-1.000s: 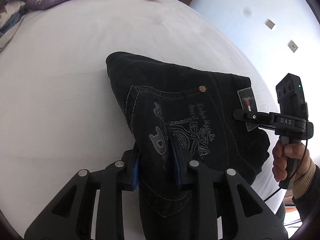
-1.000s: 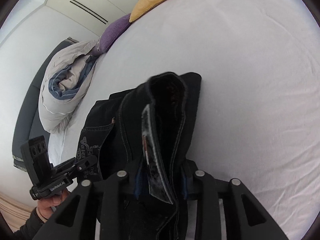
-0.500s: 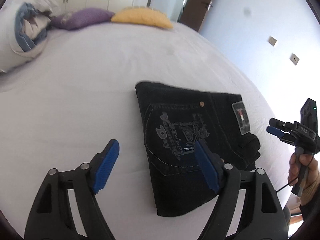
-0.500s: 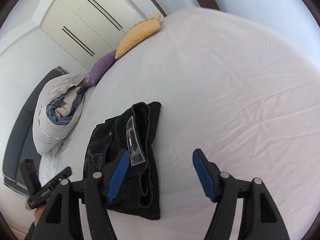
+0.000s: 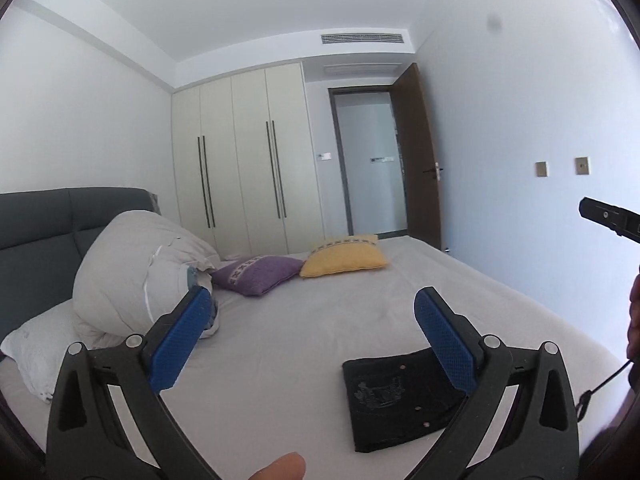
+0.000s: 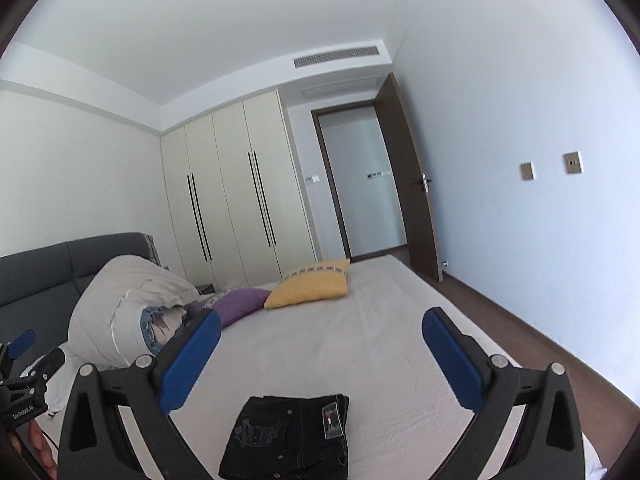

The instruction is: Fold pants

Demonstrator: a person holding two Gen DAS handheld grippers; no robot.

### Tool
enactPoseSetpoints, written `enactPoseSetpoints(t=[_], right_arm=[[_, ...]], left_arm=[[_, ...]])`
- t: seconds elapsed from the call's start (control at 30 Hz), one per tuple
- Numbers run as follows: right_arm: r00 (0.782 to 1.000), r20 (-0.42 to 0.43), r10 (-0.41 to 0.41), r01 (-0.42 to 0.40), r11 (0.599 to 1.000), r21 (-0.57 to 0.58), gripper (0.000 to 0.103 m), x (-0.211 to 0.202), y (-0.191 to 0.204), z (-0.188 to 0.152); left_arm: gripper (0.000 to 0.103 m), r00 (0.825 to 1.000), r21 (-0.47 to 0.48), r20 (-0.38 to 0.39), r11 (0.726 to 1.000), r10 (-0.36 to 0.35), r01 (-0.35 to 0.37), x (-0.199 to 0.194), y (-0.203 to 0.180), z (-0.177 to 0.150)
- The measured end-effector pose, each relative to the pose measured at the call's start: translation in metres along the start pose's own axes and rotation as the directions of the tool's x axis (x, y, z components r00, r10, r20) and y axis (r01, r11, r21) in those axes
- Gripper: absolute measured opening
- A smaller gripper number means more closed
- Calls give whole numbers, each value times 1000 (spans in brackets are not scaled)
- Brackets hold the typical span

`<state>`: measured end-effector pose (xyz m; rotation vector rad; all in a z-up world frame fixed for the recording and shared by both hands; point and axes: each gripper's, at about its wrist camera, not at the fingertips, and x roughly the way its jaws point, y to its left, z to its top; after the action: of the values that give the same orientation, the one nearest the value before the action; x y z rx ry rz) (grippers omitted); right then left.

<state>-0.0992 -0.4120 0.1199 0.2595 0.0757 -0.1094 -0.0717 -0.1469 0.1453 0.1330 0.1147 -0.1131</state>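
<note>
Bedroom walls, wardrobe and open door now fill both views above the grey-sheeted bed (image 5: 320, 320). Your left gripper (image 5: 312, 340) has its jaws wide apart, holding nothing, and your right gripper (image 6: 320, 354) is the same. Both are raised clear of the bed and levelled toward the room, which reads as letting go of finished work. The folded black denim pants (image 6: 288, 440) lie flat as a compact rectangle near the bed's front edge, back pocket embroidery up. A second ago both jaws were clamped on the denim; half a second ago they had opened just above it, and since then you have lifted away.
</note>
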Motion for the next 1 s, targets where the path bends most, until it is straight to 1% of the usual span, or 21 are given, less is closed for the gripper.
enactPoseSetpoints(t=[0.1,0.13,0.17,0.2,0.23,0.3,0.33,0.4,0.43,0.5,0.53,0.57,0.63,0.67,0.7,0.73,0.77,0.8,0.87,1.0], right_arm=[[995,103,-3,1,1000,14,103,-38,6,26],[991,132,-4,2,1000,19,103,-49,8,34],[989,150,0,-3,1000,19,103,-57,10,39],[988,155,-2,0,1000,16,103,-63,13,44],[988,153,-7,6,1000,6,103,-68,15,47],[989,149,-6,9,1000,-17,103,-74,21,49],[990,137,-14,17,1000,-20,103,-75,23,49],[995,104,-13,16,1000,-26,103,-73,28,44],[997,81,-15,17,1000,-25,103,-70,29,39],[999,18,-34,34,999,-20,103,-61,31,28],[999,-26,-42,42,999,-18,103,-55,31,20],[996,-66,-57,56,998,-14,103,-49,30,13],[983,-160,-94,93,996,-16,103,-36,28,-6],[974,-206,-96,94,995,-18,103,-30,27,-17],[961,-257,-101,98,995,-25,103,-23,28,-27],[948,-298,-111,105,994,-37,103,-20,30,-40],[936,-332,-118,107,993,-51,103,-16,30,-49],[925,-360,-120,104,993,-64,103,-13,31,-57],[906,-401,-132,104,990,-91,103,-13,37,-73],[873,-468,-135,95,990,-109,103,-11,44,-95]], left_arm=[[103,999,-40,-11,999,-31,31,-18,7,17],[103,999,-54,-17,997,-50,49,-25,10,20],[103,998,-62,-24,997,-51,50,-28,11,22],[103,999,-50,-38,998,-33,31,-32,11,23],[103,997,-30,-68,999,-22,20,-33,11,23],[103,992,0,-121,1000,-30,30,-32,7,17],[103,990,4,-138,1000,-29,30,-34,5,13],[103,978,-12,-207,1000,-3,0,-27,3,0],[103,966,-23,-257,1000,8,-14,-20,2,-7],[103,935,-60,-355,998,0,-23,-3,1,-27],[103,917,-81,-399,996,1,-36,6,1,-38],[103,892,-104,-452,994,-9,-43,15,1,-48],[103,853,-141,-520,989,-43,-36,30,-2,-71],[103,832,-151,-552,988,-57,-33,37,-3,-80],[103,814,-159,-577,987,-69,-29,42,-6,-89],[103,801,-165,-593,986,-78,-26,45,-8,-96],[103,791,-162,-606,986,-82,-22,48,-11,-102],[103,786,-154,-613,988,-80,-20,51,-14,-107],[103,780,-134,-622,991,-68,-20,53,-19,-114],[103,767,-143,-636,990,-83,-11,59,-23,-122]])
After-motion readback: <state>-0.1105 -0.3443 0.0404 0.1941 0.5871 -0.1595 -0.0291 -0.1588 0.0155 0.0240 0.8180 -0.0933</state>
